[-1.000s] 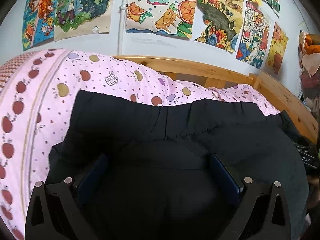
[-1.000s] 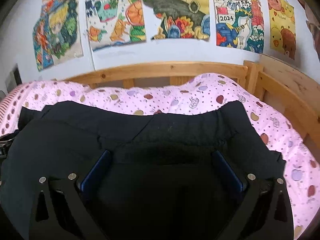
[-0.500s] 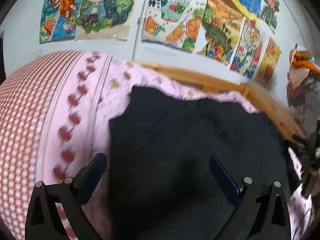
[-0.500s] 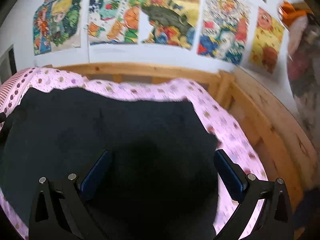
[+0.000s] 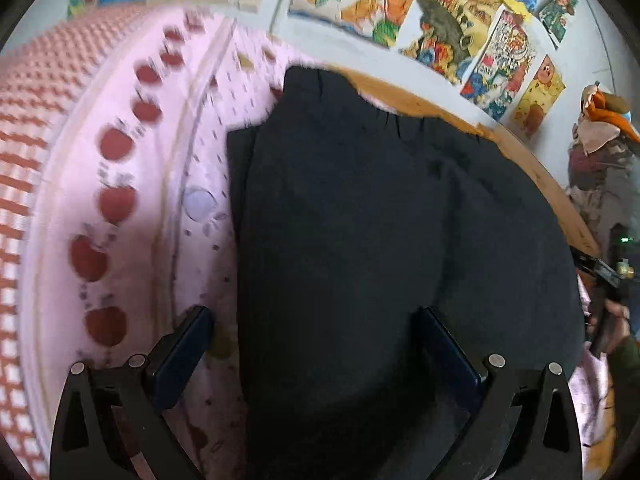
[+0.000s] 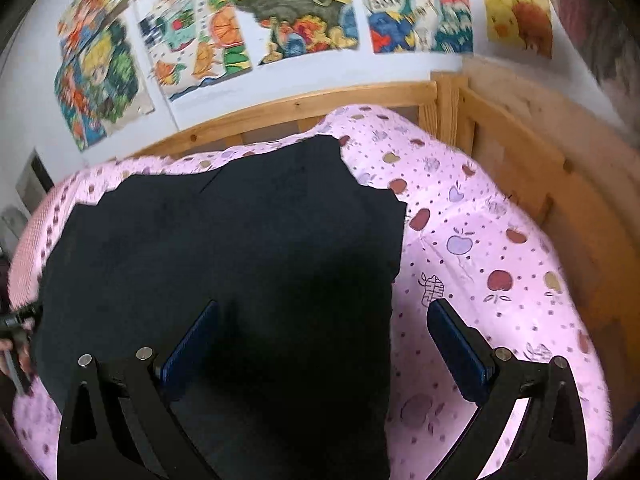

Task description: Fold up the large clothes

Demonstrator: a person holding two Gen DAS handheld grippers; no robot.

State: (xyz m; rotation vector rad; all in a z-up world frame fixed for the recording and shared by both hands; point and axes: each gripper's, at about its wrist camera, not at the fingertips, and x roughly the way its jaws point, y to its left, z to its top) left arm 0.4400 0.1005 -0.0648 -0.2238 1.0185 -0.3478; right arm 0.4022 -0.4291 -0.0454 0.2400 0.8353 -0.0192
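A: Wooden bed frame (image 6: 512, 152) under a wall of bright drawings (image 6: 304, 12); I'm working over a pink apple-print quilt (image 6: 472, 240). What do you make of the garment?

B: The black garment (image 5: 392, 240) lies flat on the quilt, spread across between my two tools, its gathered edge toward the far rail.

A: And the tongs?

B: Left gripper (image 5: 316, 344) has its jaws apart, empty, straddling the garment's left edge: one finger over the quilt, the other over cloth. Right gripper (image 6: 324, 340) is also spread wide and holding nothing, straddling the right edge the same way.

A: So which side goes first?

B: I'd judge either; each tool sits at its own edge, and the cloth's long axis runs left to right between them. A fold would bring one edge across toward the other, though the near hem is hidden below both cameras
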